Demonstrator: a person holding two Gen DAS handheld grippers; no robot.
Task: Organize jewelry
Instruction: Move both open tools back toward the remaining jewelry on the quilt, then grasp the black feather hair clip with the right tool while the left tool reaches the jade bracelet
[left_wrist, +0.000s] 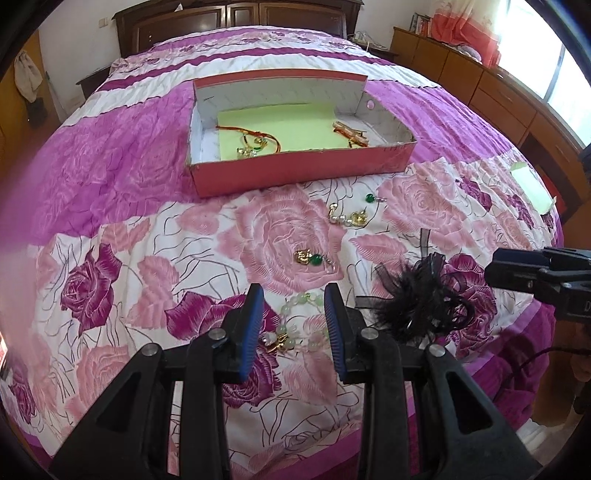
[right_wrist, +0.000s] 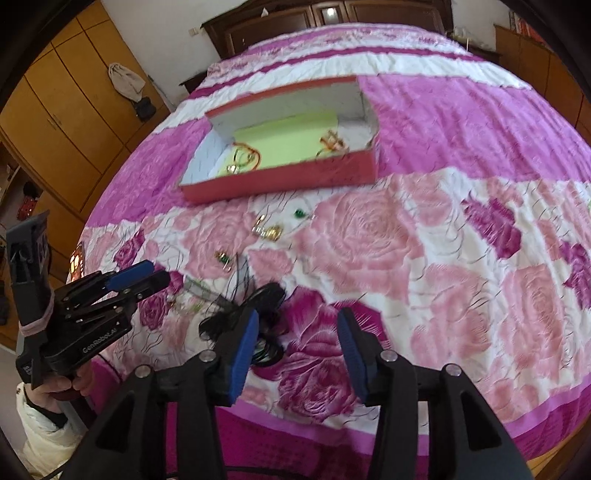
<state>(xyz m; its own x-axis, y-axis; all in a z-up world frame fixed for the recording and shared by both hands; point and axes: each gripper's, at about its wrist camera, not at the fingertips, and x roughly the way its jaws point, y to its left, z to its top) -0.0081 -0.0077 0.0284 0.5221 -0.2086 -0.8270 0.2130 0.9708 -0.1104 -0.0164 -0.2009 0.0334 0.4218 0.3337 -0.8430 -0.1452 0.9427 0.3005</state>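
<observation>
Black tongs fill the foreground of both wrist views, each pair tilted steeply down toward the bed (left_wrist: 110, 155). Left tongs (left_wrist: 293, 295) stand part open, with nothing pinched; between their blue pads (left_wrist: 251, 332) a pale green bead bracelet (left_wrist: 295, 325) with a gold charm lies on the rose-patterned quilt, and whether the pads touch it cannot be told. Right tongs (right_wrist: 297, 323) stand moderately wide with only quilt between the pads (right_wrist: 242, 354); a black feathery hair piece (right_wrist: 255, 314) lies just beside and partly behind the left-hand pad (contact unclear).

From the right wrist view the left tongs appear at the left edge, held in a hand (right_wrist: 61, 384) that grips the handle from below, a white padded sleeve (right_wrist: 44, 432) behind it. From the left wrist view the right tool juts in from the right edge, near the hair piece.

Farther out on the quilt lie loose pieces: a gold earring with a green bead (left_wrist: 312, 258), then a pearl and gold piece (left_wrist: 347, 218) with a separate green bead (left_wrist: 369, 199) just beyond it. Beyond those sits an open red box (left_wrist: 295, 171), lined with pale green paper, holding a red-cord necklace (left_wrist: 255, 138) on its left and a gold-toned piece (left_wrist: 351, 133) on its right. A dark wooden headboard (left_wrist: 236, 18) closes the far end of the bed, with wooden cabinets (left_wrist: 480, 81) along the window side
</observation>
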